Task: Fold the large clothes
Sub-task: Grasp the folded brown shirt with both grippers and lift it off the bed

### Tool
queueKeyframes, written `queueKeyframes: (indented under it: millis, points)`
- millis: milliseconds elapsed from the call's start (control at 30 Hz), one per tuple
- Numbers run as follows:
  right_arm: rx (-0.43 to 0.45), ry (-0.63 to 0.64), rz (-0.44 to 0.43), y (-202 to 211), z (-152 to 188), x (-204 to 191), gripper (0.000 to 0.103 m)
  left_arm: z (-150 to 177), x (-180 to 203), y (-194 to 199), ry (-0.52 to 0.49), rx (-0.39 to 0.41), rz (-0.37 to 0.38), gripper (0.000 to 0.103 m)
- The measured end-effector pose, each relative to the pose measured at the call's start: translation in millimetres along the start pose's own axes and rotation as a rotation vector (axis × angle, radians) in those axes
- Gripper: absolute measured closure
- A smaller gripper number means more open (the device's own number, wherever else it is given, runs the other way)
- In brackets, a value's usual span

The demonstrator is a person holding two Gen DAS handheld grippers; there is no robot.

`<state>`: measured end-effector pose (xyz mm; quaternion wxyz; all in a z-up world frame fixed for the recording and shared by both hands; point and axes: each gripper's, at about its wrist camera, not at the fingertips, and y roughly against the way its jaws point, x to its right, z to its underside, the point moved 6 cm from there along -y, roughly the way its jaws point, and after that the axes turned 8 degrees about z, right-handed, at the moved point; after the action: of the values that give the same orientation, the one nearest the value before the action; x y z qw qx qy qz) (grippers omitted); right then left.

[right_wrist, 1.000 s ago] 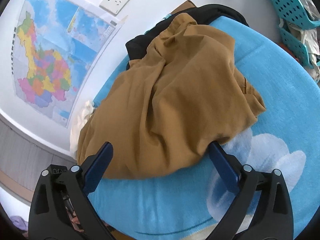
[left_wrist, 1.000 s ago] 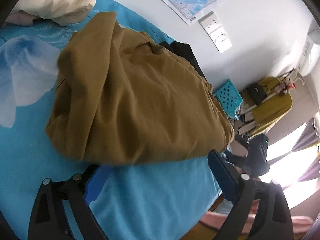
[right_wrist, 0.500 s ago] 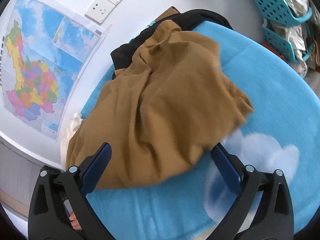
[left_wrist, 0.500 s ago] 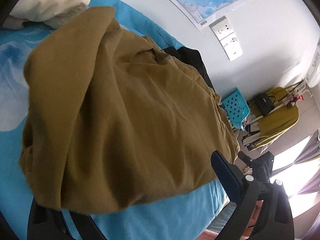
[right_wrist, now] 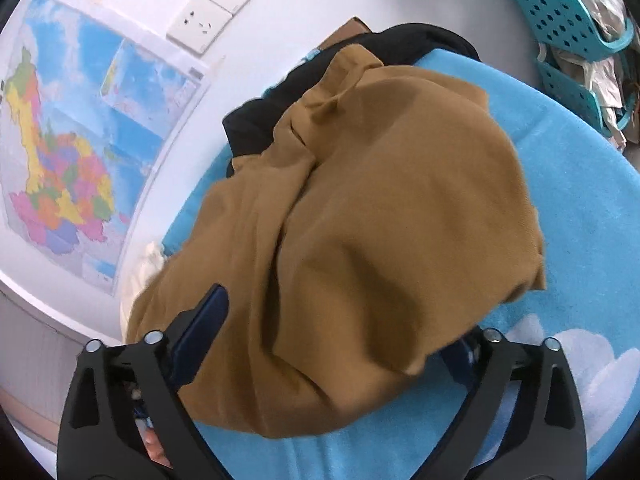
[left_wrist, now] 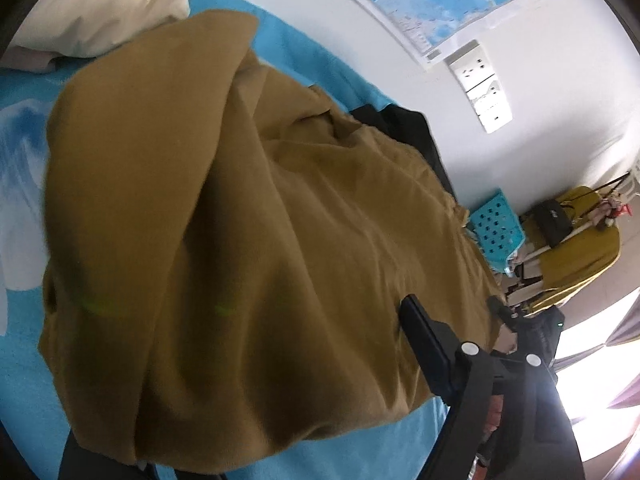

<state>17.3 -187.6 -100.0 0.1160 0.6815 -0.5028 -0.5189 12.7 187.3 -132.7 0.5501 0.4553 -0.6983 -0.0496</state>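
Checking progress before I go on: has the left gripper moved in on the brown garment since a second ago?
Yes. The left gripper has advanced onto the brown garment; cloth now covers its left finger, and the wall sockets sit lower in the left wrist view.

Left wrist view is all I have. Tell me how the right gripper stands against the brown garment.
Observer: The right gripper has its jaws open, straddling the near edge of the brown garment.
Operator: Report both fingers.
Observer: One finger shows against the cloth; the other is mostly hidden under a fold.
Operator: Describe what lies to the right of the garment.
Observer: Blue sheet with a white cloud print.
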Motion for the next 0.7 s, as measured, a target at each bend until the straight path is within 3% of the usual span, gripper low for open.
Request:
queueKeyframes:
  millis: [367,500,633,700]
  points:
    - [0.019,0.079,0.046,-13,-1,-15,0.006,-2,7,-7,-0.049,0.005,-0.067,0.020]
    - [0.024,0.065,0.041,-11,-2,-10,0.014,-1,7,-7,-0.057,0.008,-0.073,0.020]
    - [0.036,0.055,0.035,-8,-4,-7,0.030,-2,8,-8,-0.057,0.005,-0.071,0.019]
    - [0.030,0.031,0.011,-9,-5,-4,0.030,-2,9,-10,-0.059,0.003,-0.073,0.018]
